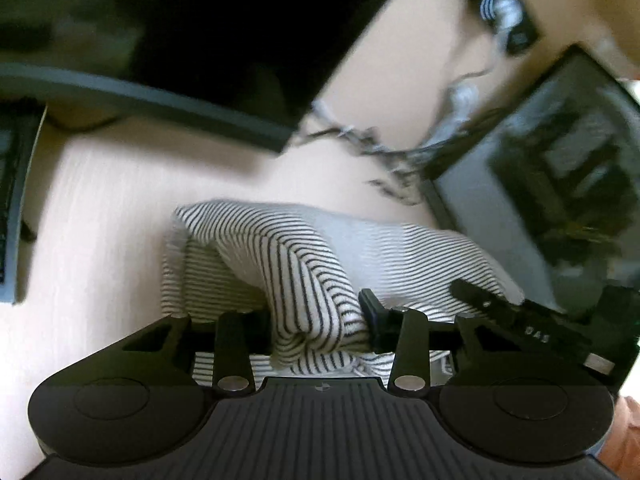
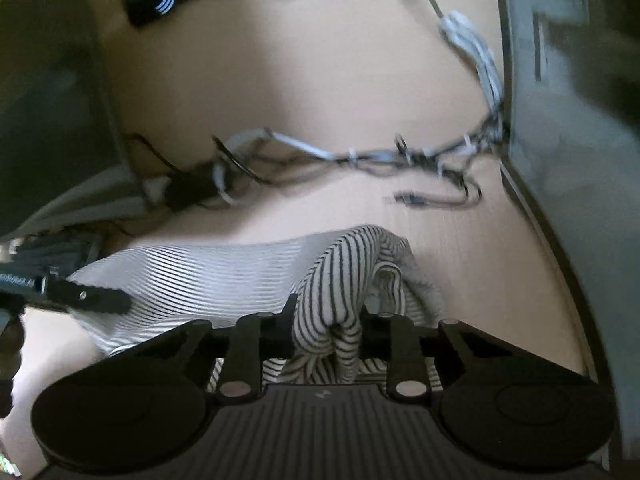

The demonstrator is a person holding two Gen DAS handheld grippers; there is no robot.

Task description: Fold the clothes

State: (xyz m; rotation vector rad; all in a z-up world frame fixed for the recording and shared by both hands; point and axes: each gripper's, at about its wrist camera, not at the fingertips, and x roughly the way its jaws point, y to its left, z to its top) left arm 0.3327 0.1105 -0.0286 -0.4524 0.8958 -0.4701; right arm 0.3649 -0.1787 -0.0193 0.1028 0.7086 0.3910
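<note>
Left wrist view has the left gripper [image 1: 320,328] pinching a bunched-up fold of the striped garment [image 1: 304,272], with the cloth squeezed tight between the two black fingers and puffing out above them. The rest of the garment lies spread on the light wooden desk [image 1: 100,208], stretching off to the right. Over on that side you can see the right gripper [image 1: 500,304] poking in, its finger lying on the fabric.

Right wrist view is pretty much the mirror of that: the right gripper [image 2: 332,332] is clamped on its own bunch of the striped garment [image 2: 352,276], a thick wad that rises up between the fingers. The flat part of the cloth runs off to the left, where a finger of the left gripper [image 2: 96,298] rests on it.

Behind the garment there's a messy tangle of cables [image 2: 360,156] across the desk [image 2: 320,80], and a grey computer case [image 2: 560,160] on the right edge. Everything's a bit motion-blurred, so small details are hard to make out.
</note>
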